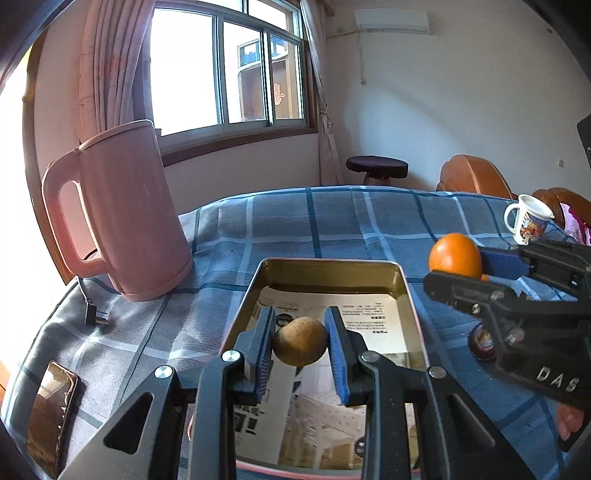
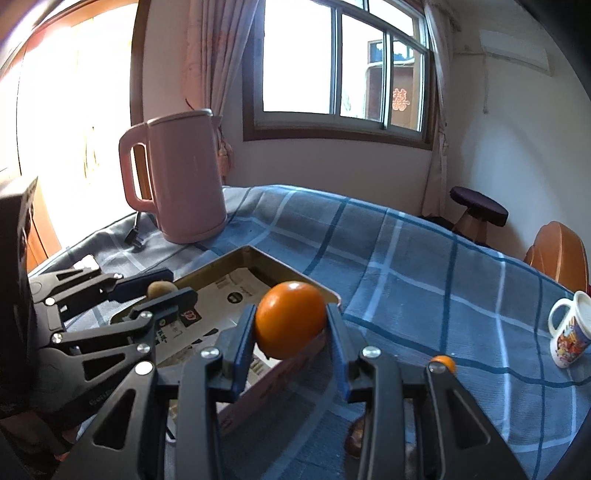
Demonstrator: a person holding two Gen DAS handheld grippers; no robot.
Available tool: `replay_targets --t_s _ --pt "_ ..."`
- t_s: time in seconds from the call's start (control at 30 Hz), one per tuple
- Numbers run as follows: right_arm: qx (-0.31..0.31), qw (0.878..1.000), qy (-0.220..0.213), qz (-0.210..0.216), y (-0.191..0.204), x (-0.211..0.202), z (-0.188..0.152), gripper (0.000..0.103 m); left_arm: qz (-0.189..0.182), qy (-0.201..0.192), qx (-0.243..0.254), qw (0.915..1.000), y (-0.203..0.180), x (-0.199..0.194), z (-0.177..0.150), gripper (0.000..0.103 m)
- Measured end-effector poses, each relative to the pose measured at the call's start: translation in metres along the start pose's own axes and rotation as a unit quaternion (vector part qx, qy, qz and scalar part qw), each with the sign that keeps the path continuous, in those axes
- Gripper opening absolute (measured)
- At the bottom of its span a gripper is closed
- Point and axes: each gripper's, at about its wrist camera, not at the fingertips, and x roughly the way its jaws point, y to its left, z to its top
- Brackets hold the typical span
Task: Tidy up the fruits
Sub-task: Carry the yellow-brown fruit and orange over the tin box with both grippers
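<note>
1. The place is a room in a home, lit by a sliding window (image 1: 229, 70) hung with pink curtains (image 1: 107, 66).
2. An air conditioner (image 1: 391, 22) sits high on the white wall.
3. A table under a blue checked cloth (image 2: 406, 258) carries a pink electric kettle (image 1: 125, 214), a printed mug (image 2: 569, 332) and a phone (image 1: 51, 410).
4. A round stool (image 1: 376, 166) and wooden chairs (image 1: 472, 175) stand behind.

Daylight floods a curtained window (image 1: 229, 70).
White walls (image 1: 461, 110), an air conditioner (image 1: 391, 22), a dark stool (image 1: 376, 168), orange chairs (image 1: 472, 175).
</note>
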Motion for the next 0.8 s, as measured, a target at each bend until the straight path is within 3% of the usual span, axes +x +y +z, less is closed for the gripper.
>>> replay_targets --t_s 0.8 --pt "-0.010 0.999 0.042 0.005 0.011 0.049 0.000 0.040 0.007 0.030 0.008 0.9995 0.011 0.031 0.005 0.029"
